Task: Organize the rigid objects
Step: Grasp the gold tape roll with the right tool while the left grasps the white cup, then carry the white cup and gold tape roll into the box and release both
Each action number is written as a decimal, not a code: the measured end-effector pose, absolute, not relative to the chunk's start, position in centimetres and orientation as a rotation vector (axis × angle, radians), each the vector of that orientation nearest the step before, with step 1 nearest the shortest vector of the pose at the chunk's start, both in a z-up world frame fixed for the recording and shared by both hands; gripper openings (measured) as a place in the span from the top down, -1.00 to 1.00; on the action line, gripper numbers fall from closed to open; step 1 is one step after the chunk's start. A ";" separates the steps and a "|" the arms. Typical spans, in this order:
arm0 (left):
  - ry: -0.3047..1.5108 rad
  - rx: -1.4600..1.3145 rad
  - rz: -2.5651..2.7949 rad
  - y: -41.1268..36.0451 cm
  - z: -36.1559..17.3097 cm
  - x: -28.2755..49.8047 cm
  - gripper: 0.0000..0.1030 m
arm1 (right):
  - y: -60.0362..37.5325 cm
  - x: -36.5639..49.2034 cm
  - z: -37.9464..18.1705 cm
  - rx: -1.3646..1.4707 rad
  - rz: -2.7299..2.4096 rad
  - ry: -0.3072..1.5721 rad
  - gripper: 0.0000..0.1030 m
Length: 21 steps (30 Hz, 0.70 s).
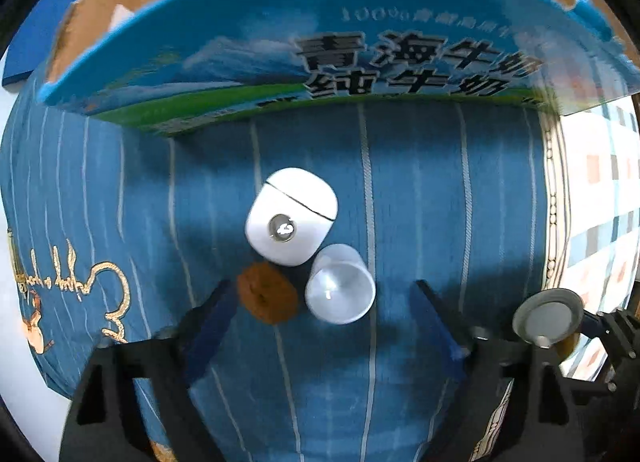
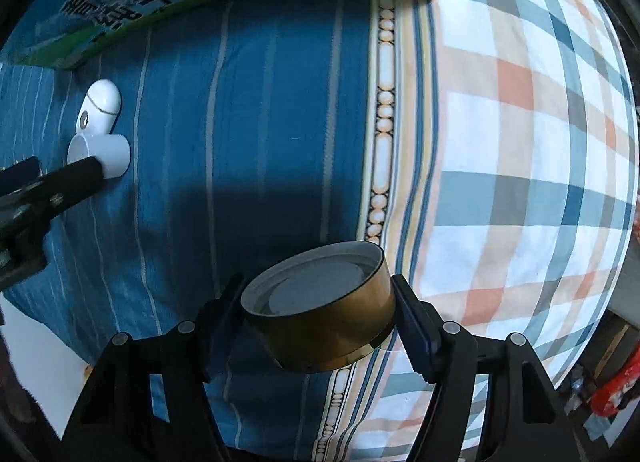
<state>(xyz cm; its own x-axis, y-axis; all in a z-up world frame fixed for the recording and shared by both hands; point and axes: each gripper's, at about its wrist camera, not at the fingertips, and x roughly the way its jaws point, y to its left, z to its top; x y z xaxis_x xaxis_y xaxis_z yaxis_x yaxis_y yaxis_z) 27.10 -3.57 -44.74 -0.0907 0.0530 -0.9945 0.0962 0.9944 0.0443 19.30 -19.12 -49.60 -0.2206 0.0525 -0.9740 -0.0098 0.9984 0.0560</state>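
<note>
While the left gripper (image 1: 324, 310) is held above the blue striped bedsheet (image 1: 420, 190) with its blue-padded jaws spread wide apart and nothing between them, three small things are seen lying just ahead of it at the centre of the left wrist view. A white earbud case (image 1: 291, 216) with a round metallic emblem is laid flat on the sheet, and a white plastic cup (image 1: 340, 284) lies tipped on its side just below and to the right of it, touching or nearly touching it. A brown walnut (image 1: 267, 298) rests at the lower left of the case, close to the left finger. A blue milk carton box (image 1: 320, 50) with Chinese lettering and torn cardboard edges is spread across the top of the frame. In the right wrist view, the right gripper (image 2: 318, 312) is closed on a round golden tin (image 2: 320, 314), which is clamped by its sides at the lower centre of the frame, tilted so that a grey inner face is shown. A plaid cloth (image 2: 520, 122) in white, orange and grey-blue fills the right half of that view.
</note>
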 end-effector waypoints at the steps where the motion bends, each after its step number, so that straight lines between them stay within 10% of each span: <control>1: 1.682 0.119 -0.036 -3.7 -45.3 27.2 -0.18 | -19.3 19.2 -49.6 0.033 0.054 1.792 -0.39; 5: 1.691 0.161 -0.042 -4.5 -46.0 27.3 0.43 | -19.7 19.2 -49.5 0.060 0.056 1.800 -0.39; 21: 1.534 0.083 -0.042 -4.2 -40.2 22.5 0.43 | -19.3 20.0 -44.7 0.051 0.114 1.717 -0.39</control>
<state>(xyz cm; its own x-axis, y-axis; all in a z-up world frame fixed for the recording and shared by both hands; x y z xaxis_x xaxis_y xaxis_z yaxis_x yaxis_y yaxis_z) 22.47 -4.24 -40.24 0.0366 0.0248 -0.9990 0.0796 0.9964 0.0276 20.01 -19.30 -44.70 -0.1492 0.0996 -0.9838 -0.0314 0.9939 0.1053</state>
